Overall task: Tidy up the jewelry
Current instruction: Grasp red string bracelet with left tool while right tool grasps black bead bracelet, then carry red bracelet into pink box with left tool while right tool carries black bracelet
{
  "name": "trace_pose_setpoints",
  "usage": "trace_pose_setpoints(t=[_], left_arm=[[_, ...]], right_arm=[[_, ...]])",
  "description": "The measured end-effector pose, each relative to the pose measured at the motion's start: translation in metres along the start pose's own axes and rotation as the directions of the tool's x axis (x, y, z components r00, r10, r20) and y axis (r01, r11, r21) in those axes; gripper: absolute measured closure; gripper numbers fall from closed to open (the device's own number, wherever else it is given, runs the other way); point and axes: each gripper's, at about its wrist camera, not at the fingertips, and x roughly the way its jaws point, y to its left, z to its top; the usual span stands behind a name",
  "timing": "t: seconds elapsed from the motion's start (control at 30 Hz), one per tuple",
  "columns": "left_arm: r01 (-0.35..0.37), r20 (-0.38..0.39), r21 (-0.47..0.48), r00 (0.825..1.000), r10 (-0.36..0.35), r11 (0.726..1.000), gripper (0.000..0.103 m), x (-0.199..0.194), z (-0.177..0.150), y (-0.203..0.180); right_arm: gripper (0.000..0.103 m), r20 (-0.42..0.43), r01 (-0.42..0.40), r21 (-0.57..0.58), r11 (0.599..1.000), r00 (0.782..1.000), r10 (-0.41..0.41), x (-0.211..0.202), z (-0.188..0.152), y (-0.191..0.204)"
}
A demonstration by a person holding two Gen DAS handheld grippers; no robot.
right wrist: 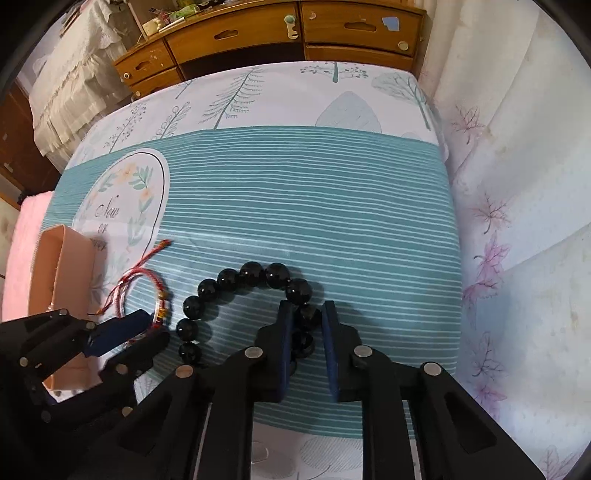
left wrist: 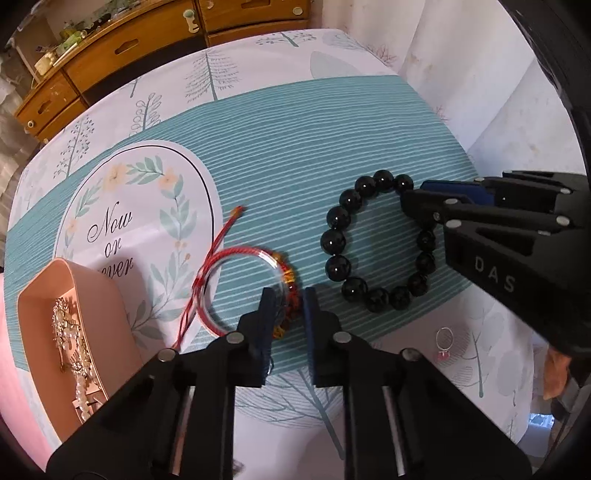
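A red cord bracelet (left wrist: 236, 288) with gold and red beads and a clear bangle lies on the teal striped cloth. My left gripper (left wrist: 289, 301) straddles its beaded side, with its jaws close around it but a gap showing; it also shows in the right wrist view (right wrist: 147, 328). A black bead bracelet (left wrist: 369, 240) lies to the right. My right gripper (right wrist: 307, 314) straddles its right side, with beads between the fingers (right wrist: 286, 332), which do not clearly pinch them. A pink box (left wrist: 74, 332) at the left holds pearl and gold jewelry.
A small silver ring with a pink stone (left wrist: 443, 345) lies on the white cloth near the front edge. A wooden dresser (right wrist: 277, 33) stands behind the table. A curtain (right wrist: 517, 184) hangs at the right.
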Motion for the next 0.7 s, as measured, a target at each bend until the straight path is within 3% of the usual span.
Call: trace_pose_setpoints(t=[0.2,0.43,0.7], left_arm=[[-0.015,0.012,-0.059,1.0,0.016,0.998,0.093,-0.008,-0.003,0.007],[0.036,0.113,-0.101,0.993,-0.025,0.994,0.093,-0.056,-0.017,0.007],[0.107,0.268,-0.1,0.96,-0.077,0.989,0.093,-0.135,-0.054,0.013]], right_arm=[[0.088,0.029,0.002,0.003,1.0,1.0,-0.002,-0.006,-0.008,0.003],[0.088,0.123,-0.009,-0.032,0.999,0.992,0.013,-0.049,-0.016,0.017],[0.088,0.234,0.001,-0.107,0.994,0.972,0.024,-0.109,-0.03,0.057]])
